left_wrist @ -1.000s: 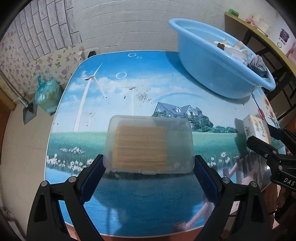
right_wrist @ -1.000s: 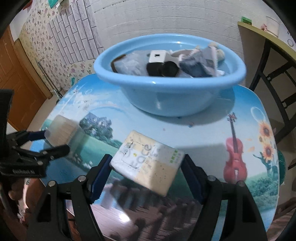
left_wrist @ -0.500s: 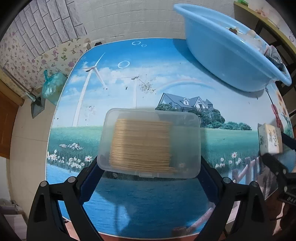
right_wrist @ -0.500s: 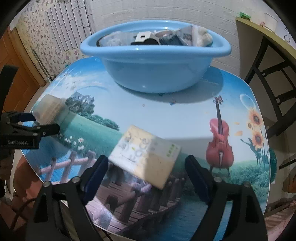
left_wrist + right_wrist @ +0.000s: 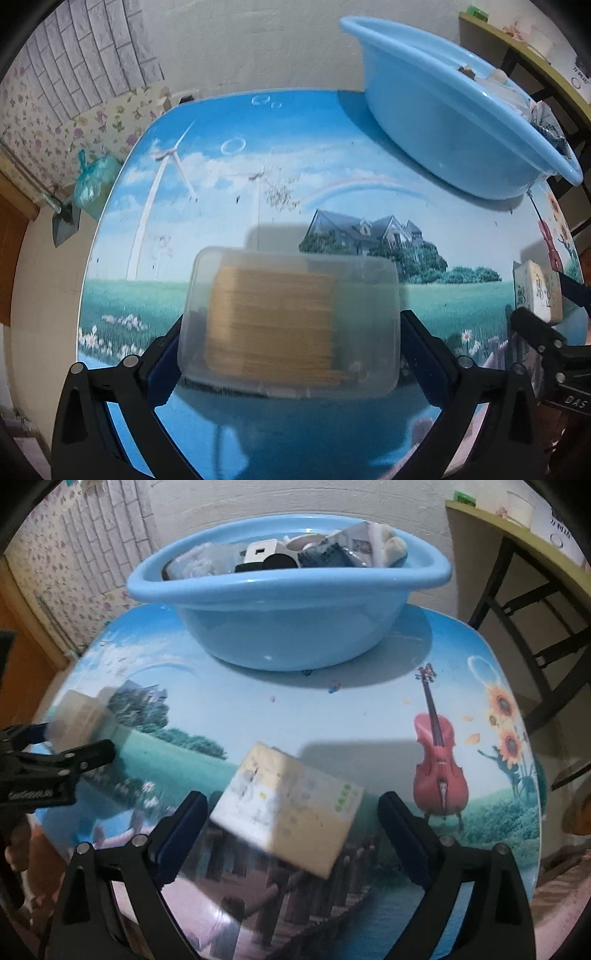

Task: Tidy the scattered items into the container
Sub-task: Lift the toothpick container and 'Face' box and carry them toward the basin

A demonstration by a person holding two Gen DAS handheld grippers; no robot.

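Left gripper [image 5: 290, 354] opening around toothpick box [image 5: 290, 321], contact unclear.

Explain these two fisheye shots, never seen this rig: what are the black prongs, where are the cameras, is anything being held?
There is no robot arm. A person holds a two-finger gripper in each hand, and a fisheye camera on each looks forward along its fingers.

Left wrist view: the left gripper straddles a clear plastic box of toothpicks lying on the table, which has a printed landscape top. Its jaws are opening; the box sits between the blue pads, which do not seem to press it. The right gripper shows at the right edge.

Right wrist view: the right gripper straddles a cream tissue pack, with gaps on both sides, jaws also opening. The left gripper shows at the left edge.

So nothing appears gripped. The blue basin at the back of the table already holds assorted items; it is where things get tidied.
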